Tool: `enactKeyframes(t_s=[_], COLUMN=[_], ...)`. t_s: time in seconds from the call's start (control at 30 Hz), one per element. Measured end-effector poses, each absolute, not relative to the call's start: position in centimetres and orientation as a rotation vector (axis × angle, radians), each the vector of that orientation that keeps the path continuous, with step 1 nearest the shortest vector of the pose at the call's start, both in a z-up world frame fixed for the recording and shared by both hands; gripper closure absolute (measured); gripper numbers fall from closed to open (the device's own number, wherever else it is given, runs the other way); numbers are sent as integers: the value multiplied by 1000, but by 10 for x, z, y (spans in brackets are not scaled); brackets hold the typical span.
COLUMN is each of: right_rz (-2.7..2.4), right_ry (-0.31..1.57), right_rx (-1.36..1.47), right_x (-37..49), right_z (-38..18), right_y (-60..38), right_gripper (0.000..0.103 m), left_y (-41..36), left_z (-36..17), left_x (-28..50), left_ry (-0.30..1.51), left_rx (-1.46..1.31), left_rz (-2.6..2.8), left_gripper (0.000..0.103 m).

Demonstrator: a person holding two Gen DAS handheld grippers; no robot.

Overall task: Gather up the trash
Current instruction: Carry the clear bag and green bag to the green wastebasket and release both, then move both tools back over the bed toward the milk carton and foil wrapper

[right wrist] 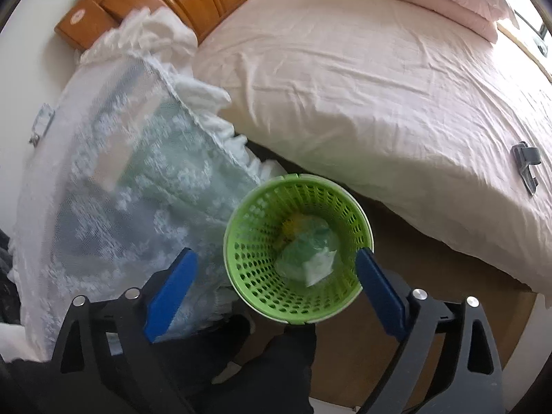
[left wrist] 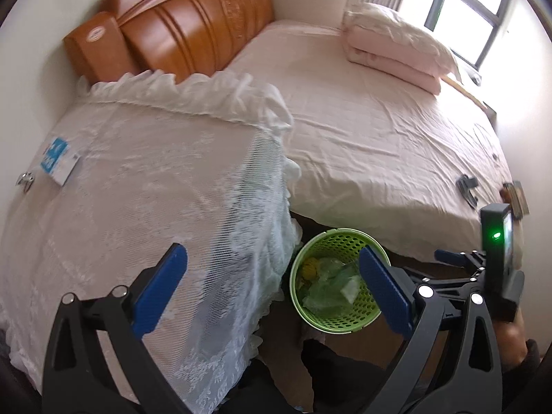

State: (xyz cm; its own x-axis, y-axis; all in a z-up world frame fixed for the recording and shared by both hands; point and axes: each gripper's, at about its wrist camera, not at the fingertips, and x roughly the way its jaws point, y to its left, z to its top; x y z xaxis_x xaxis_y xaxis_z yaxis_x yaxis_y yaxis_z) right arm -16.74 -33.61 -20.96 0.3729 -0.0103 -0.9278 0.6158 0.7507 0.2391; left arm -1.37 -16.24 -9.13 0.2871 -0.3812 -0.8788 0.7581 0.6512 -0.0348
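Green basket point(right wrist: 297, 296) holds crumpled trash point(right wrist: 310, 258) below spread, empty jaws.

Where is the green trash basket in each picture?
Left wrist view: the green trash basket sits low and right of centre, on the floor between the lace-covered nightstand and the bed.
Right wrist view: the basket sits low in the middle, seen from above, with crumpled trash inside.
Shared landmark: the wooden headboard at the top left of both views.
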Motion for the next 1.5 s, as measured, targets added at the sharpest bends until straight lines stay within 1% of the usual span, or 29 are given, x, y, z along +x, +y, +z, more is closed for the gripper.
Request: enactKeyframes(t_s=[0.2, 0.47, 0.67, 0.87, 1.03, 1.23, 1.3, 1.5], right_rz=[-427, -336, -179, 21, 146, 223, 232, 175], right_ry=[1060, 1001, 945, 930, 939, 942, 950, 1050], right_rx=[551, 508, 430, 302, 169, 88, 60, -18], right_x=[-147, -105, -31, 69, 146, 209, 231, 322], right_z=[-168, -132, -100, -81, -74, -75, -80, -120], right_y=[-334, -308, -258, -186, -128, -86, -78, -60], right_gripper=[3, 3, 3, 3, 3, 3, 3, 3], left_y=[-146, -114, -35, 45, 104, 135, 138, 147], left_z=[-86, -71, -48, -46, -50, -57, -62, -73], left_x=[-3, 18, 68, 111, 143, 171, 180, 208], left_ry=[1000, 960, 906, 881, 889, 895, 908, 935], left_rx=[401, 321, 168, 109, 34, 4, -5, -21], left_rz=[-755, -664, -463, -259, -133, -69, -58, -40], left_gripper=[8, 8, 8, 8, 8, 8, 8, 8])
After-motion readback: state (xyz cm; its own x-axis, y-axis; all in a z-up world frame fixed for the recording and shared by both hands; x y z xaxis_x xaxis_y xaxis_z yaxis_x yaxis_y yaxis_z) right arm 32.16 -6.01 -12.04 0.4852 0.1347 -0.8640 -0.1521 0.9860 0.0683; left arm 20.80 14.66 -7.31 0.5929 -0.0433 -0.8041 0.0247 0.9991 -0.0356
